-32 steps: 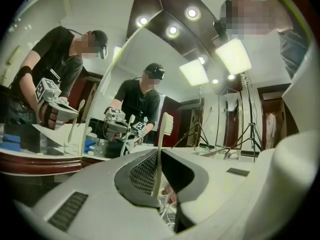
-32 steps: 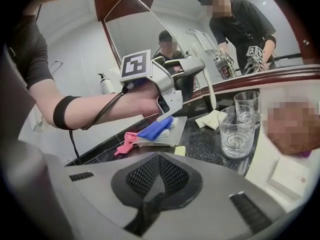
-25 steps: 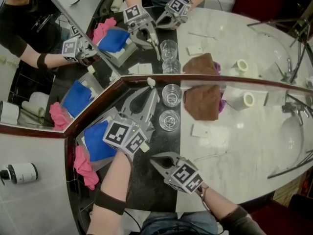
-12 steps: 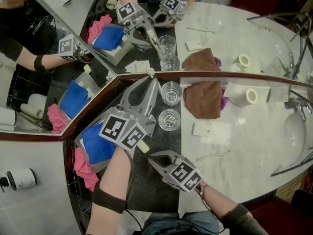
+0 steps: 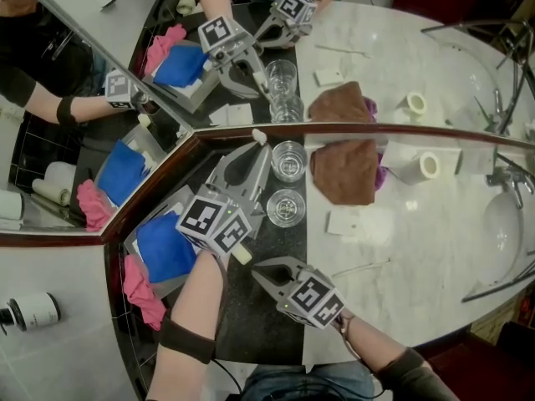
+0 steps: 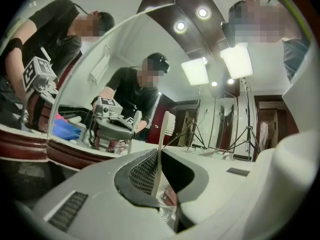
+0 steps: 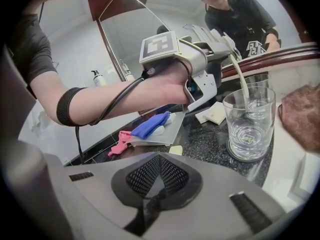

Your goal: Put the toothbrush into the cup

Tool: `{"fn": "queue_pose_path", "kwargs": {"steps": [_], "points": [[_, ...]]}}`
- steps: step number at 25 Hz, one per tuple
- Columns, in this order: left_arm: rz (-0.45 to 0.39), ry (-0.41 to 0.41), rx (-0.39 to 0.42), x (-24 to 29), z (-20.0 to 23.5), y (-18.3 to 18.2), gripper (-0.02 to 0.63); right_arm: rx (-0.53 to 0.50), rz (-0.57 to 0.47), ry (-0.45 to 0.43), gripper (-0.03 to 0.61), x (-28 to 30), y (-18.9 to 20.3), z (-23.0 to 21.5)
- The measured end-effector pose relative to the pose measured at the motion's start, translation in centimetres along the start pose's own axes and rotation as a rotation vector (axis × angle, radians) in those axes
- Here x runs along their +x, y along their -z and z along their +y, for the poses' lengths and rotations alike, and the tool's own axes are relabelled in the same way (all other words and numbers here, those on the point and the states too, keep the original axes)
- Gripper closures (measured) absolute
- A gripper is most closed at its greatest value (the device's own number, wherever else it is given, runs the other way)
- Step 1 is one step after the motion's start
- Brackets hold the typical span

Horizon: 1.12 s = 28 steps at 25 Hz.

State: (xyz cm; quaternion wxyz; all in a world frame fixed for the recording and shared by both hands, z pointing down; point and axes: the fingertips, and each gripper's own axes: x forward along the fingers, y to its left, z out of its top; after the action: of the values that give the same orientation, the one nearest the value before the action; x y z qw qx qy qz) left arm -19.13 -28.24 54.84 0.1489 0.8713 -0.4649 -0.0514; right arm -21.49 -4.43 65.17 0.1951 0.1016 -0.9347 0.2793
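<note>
Left tongs point(image 5: 257, 148) clamp the toothbrush point(image 5: 259, 137) at their tips in the head view, just beside the far cup point(image 5: 289, 160) on the dark counter point(image 5: 259, 317), with the near cup point(image 5: 287, 207) in front of it; right tongs point(image 5: 256, 266) hover nearer us, clenched on nothing. Through the left gripper view we see the toothbrush upright between the jaws, bristles on top, a cup's rim showing below. Through the right gripper view our jaws meet empty; the brush handle slants down towards both cups, and we cannot tell whether its end sits inside one.
</note>
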Motion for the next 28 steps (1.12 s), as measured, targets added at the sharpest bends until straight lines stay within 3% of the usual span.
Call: {"fn": "queue_pose_path", "kwargs": {"steps": [5,16,21,28], "points": [[0.108,0.007,0.052,0.0,0.4,2.9,0.585,0.006,-0.005,-0.001,0.557,-0.1,-0.2,-0.1],[0.183,-0.019,0.105,0.1,0.7,3.5,0.563,0.009,0.002,0.002,0.557,-0.2,-0.2,-0.1],[0.251,-0.011,0.128,-0.1,0.5,4.9,0.457,0.010,0.001,-0.001,0.557,-0.1,-0.2,0.2],[0.289,-0.024,0.120,-0.7,0.7,6.0,0.405,0.007,0.006,-0.007,0.557,-0.1,0.0,0.6]]}}
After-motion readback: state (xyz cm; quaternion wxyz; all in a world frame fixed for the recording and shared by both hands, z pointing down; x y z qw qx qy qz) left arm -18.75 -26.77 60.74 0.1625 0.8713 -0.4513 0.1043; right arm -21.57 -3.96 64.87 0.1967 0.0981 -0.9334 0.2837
